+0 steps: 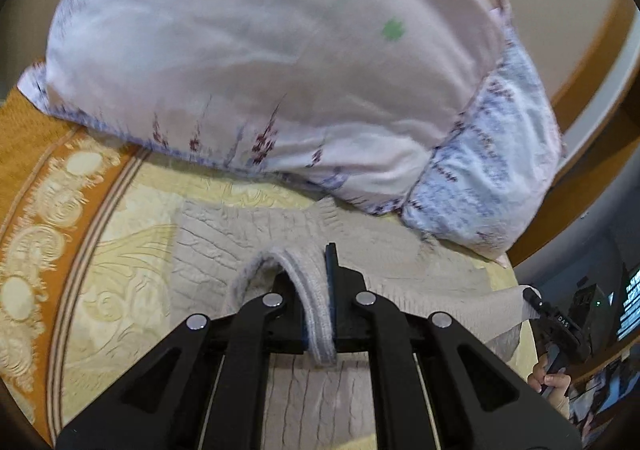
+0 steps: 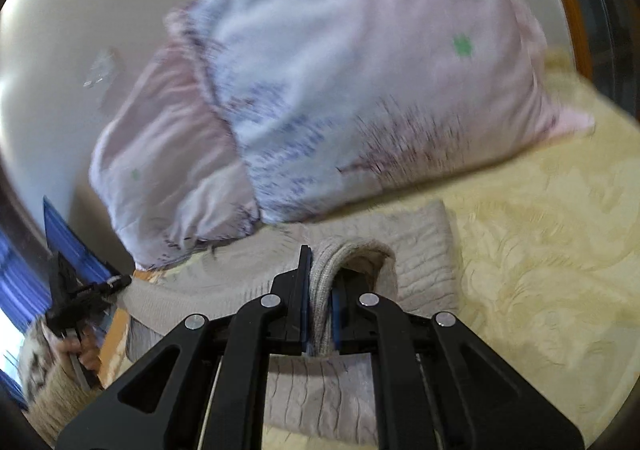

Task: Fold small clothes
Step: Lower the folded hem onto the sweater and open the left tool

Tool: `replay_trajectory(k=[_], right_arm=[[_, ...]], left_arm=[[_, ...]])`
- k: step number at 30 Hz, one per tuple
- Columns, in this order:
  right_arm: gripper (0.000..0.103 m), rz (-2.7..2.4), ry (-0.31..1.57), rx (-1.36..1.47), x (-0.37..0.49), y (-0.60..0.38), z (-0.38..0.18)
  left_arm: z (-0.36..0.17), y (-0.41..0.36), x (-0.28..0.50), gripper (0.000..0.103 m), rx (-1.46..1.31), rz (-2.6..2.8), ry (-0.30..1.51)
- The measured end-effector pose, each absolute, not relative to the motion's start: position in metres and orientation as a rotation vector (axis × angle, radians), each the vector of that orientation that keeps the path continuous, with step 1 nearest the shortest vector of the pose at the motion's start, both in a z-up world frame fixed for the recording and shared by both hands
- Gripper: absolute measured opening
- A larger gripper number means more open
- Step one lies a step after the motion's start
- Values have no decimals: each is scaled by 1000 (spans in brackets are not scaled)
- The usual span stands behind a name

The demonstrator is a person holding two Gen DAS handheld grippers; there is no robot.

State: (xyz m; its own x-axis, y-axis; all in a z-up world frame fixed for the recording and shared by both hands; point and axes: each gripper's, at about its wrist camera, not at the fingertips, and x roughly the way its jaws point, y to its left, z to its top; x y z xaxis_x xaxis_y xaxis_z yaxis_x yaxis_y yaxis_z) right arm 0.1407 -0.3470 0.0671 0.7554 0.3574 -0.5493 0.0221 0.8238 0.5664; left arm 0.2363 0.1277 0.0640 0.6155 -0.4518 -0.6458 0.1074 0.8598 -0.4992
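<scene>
A small beige knit garment (image 1: 224, 250) lies on a yellow patterned bedspread (image 1: 132, 218). My left gripper (image 1: 316, 290) is shut on a ribbed edge of the garment (image 1: 316, 314), which loops up between the fingers. My right gripper (image 2: 322, 290) is shut on another ribbed edge of the same garment (image 2: 324, 282), with the knit body (image 2: 420, 250) spread beyond it. Each view shows the other gripper at the side, pinching a corner of the cloth: the right one (image 1: 536, 302) and the left one (image 2: 116, 284).
A large pale pillow with a floral print (image 1: 260, 62) stands just behind the garment and also shows in the right wrist view (image 2: 340, 90). The bedspread has an orange ornate border (image 1: 44, 178). A wooden bed frame (image 1: 592, 62) and wall lie beyond.
</scene>
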Motion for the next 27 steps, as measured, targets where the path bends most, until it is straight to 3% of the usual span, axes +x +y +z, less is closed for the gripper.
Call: replay_trajectory(k=[9, 11, 12, 13, 15, 17, 22, 25, 27], right_arm=[[10, 116, 819, 696, 181, -357, 29], [21, 108, 851, 735, 192, -359, 23], [27, 109, 859, 756, 197, -359, 21], [38, 115, 857, 770, 200, -359, 21], [53, 127, 841, 777, 203, -358, 24], [62, 117, 805, 753, 201, -356, 33], [61, 111, 751, 694, 176, -363, 51], [48, 100, 760, 643, 151, -368, 53], [46, 103, 784, 615, 137, -369, 50]], left_arm=[[24, 128, 272, 8, -532, -320, 951], [21, 128, 277, 12, -555, -319, 959], [22, 129, 279, 25, -568, -318, 955], [23, 130, 280, 45, -580, -315, 947], [34, 135, 278, 65, -608, -285, 890], [48, 141, 275, 67, -609, -280, 828], [65, 147, 255, 66, -507, -287, 825], [61, 151, 239, 64, -437, -278, 861], [56, 153, 230, 60, -408, -274, 884]])
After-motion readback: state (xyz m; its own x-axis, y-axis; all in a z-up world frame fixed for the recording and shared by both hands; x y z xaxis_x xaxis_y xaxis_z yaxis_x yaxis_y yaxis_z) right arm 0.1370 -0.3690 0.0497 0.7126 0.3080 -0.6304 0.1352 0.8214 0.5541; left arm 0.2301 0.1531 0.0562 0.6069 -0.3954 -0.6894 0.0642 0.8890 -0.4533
